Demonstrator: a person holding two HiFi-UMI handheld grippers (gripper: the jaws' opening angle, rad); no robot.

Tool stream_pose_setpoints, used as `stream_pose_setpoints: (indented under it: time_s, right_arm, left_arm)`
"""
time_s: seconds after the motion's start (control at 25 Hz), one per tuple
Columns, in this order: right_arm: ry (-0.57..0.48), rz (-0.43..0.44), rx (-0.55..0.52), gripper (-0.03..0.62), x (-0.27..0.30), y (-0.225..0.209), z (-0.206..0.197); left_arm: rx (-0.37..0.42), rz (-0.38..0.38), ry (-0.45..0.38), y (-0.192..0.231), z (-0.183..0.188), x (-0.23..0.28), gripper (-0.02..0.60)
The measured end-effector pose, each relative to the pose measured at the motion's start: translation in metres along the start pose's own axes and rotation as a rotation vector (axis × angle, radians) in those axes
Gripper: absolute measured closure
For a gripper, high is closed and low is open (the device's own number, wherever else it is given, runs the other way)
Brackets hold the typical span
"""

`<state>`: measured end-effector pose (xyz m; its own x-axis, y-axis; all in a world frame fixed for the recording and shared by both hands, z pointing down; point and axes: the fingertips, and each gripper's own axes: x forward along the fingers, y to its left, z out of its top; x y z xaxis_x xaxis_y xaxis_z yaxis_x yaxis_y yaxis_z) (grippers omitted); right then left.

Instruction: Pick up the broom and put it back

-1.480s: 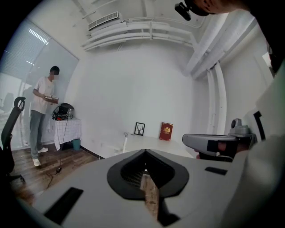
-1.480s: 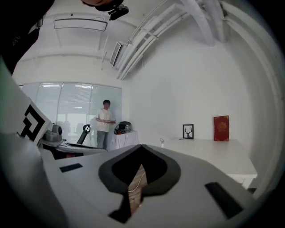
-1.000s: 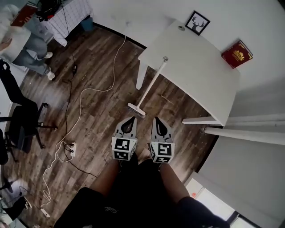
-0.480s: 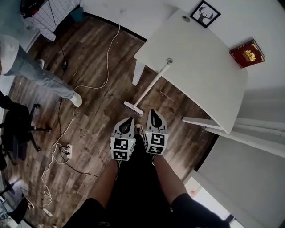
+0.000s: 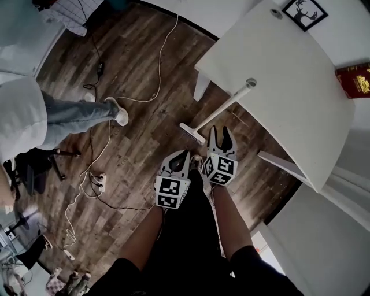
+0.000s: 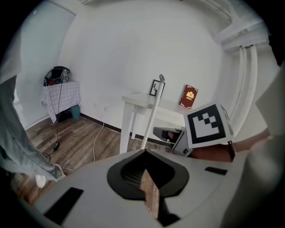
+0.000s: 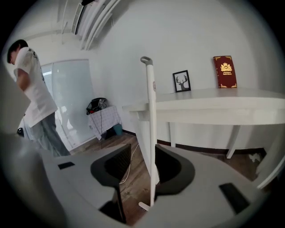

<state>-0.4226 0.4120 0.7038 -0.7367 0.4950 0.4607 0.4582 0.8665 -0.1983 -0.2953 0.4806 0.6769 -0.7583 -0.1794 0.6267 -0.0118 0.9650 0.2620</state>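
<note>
The white broom (image 5: 222, 110) leans with its handle top against the edge of the white table (image 5: 289, 75), its brush head (image 5: 192, 133) on the wood floor. My right gripper (image 5: 220, 136) is at the lower handle, jaws opening. In the right gripper view the broom handle (image 7: 151, 124) stands upright between the jaws of the right gripper (image 7: 142, 165), close to the right-hand one, and is not pressed by both. My left gripper (image 5: 180, 157) hangs shut and empty, a little nearer me and to the left. The left gripper (image 6: 144, 153) sees the broom (image 6: 153, 111) ahead.
A person in jeans (image 5: 63, 115) stands on the left, close by. A white cable (image 5: 110, 136) and power strip (image 5: 99, 182) lie on the floor near a black chair (image 5: 34, 170). A red book (image 5: 354, 80) and framed picture (image 5: 303, 11) stand behind the table.
Both grippers have dropped and moved toward the broom. The right gripper's jaws went from shut to open around the handle. The person at the left walked closer.
</note>
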Motion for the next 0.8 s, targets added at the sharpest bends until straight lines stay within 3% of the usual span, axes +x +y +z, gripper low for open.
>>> stream_pose_setpoints:
  time_s: [0.4,0.8]
  right_arm:
    - [0.063,-0.056,-0.012,0.427,0.071,-0.023,-0.035]
    - [0.051,-0.063,-0.033,0.431,0.091,-0.033,-0.044]
  left_arm:
    - [-0.055,0.029,0.036,0.02,-0.012,0.037,0.58]
    - [-0.074,0.035,0.056,0.023,-0.013,0.05,0.58]
